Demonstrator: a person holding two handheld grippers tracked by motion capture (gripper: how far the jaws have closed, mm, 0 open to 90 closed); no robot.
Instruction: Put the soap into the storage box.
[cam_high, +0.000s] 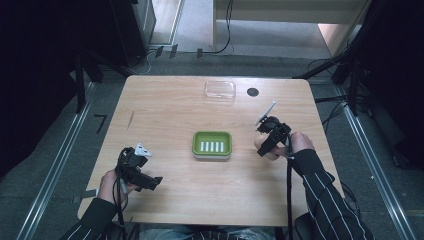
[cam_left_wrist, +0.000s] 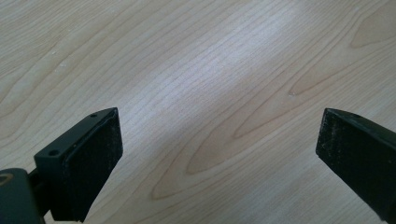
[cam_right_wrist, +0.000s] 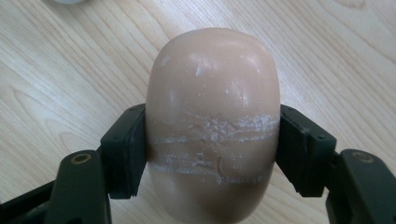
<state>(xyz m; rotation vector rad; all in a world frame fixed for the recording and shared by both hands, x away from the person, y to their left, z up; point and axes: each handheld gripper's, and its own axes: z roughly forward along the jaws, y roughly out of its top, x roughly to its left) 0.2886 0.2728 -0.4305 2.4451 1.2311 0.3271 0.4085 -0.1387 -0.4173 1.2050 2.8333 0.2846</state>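
right gripper view is showing the right gripper (cam_right_wrist: 212, 154) clamping a beige oval soap bar (cam_right_wrist: 212, 116), one black pad pressing on each long side. white scuff lines are running across the soap at pad level. bare wooden table (cam_right_wrist: 56, 70) is sitting behind it.

high view: using the green soap dish (cam_high: 212, 144) as the landmark. the dish is sitting mid-table, white ribs inside, nothing in it. the soap (cam_high: 265, 148) is hanging in the right gripper (cam_high: 266, 145) just to the right of the dish, not touching it. the left gripper (cam_high: 150, 182) is sitting well to the left of the dish and nearer the person, by the table's near edge. a clear plastic lid (cam_high: 220, 91) is lying beyond the dish toward the far edge, with a dark round spot (cam_high: 253, 92) beside it.

left gripper view: the left gripper (cam_left_wrist: 219, 149) is standing with its jaws wide apart, nothing between them, just wood grain underneath.
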